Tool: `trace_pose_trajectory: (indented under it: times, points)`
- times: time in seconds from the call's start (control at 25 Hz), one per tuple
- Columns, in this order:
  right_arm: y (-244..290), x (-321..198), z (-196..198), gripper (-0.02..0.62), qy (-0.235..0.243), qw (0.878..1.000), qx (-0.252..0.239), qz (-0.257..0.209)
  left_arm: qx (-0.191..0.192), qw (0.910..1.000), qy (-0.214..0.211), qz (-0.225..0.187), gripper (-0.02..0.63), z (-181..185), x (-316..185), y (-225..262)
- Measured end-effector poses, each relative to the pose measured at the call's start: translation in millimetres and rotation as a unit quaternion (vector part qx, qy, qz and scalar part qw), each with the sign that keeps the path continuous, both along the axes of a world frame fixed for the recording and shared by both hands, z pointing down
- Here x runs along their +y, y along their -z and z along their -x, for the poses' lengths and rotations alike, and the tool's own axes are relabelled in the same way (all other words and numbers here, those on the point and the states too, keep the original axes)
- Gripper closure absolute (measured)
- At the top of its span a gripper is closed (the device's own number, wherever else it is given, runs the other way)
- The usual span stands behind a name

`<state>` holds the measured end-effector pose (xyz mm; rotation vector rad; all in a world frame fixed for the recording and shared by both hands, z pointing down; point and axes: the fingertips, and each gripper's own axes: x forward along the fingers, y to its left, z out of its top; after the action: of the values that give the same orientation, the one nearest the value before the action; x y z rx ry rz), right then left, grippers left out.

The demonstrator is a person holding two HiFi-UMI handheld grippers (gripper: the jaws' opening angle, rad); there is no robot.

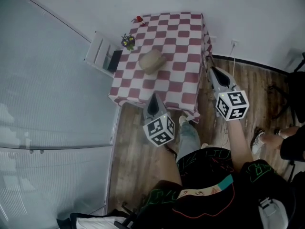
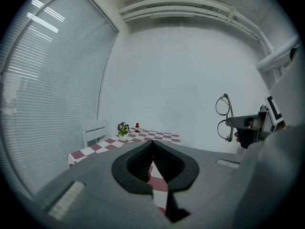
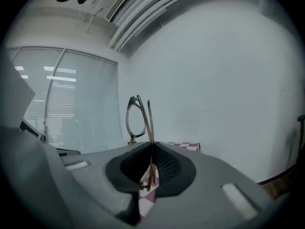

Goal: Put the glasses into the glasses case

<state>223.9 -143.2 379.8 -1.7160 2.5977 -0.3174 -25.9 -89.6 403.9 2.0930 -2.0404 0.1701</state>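
A beige glasses case [image 1: 152,61] lies in the middle of the table with the red-and-white checked cloth [image 1: 178,37]. My right gripper [image 3: 151,145] is shut on the thin metal-framed glasses [image 3: 138,118], which stick up past the jaw tips. In the left gripper view the glasses [image 2: 223,117] hang at the right, held by the other gripper. In the head view my right gripper [image 1: 213,73] is at the table's right edge. My left gripper [image 1: 154,100] is shut and empty at the table's near edge; its jaws meet in the left gripper view [image 2: 152,142].
A small flower pot [image 1: 127,41] and a little red item [image 1: 139,19] stand at the table's far left. A white chair [image 1: 102,54] stands against the table's left side. A window with blinds runs along the left. A person's legs [image 1: 190,137] show below the table.
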Motion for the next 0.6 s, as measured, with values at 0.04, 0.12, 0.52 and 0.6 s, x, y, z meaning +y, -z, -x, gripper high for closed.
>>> trace_pose_trajectory:
  times: [0.04, 0.12, 0.52, 0.6]
  points:
    - [-3, -6, -1, 0.574, -0.003, 1.000, 0.003, 0.002, 0.002, 1.0000, -0.005, 0.002, 0.597, -2, -9, -3]
    - [-7, -22, -3, 0.574, -0.007, 1.000, 0.010, 0.009, 0.008, 0.9999, -0.013, 0.006, 0.597, -6, -29, -8]
    - [-30, -78, 20, 0.574, -0.004, 0.998, 0.050, 0.035, 0.043, 0.9979, -0.024, 0.042, 0.595, 2, -88, -45]
    - [-36, -88, 32, 0.574, 0.005, 0.998, 0.054, 0.039, 0.048, 0.9974, -0.015, 0.051, 0.597, 14, -94, -55]
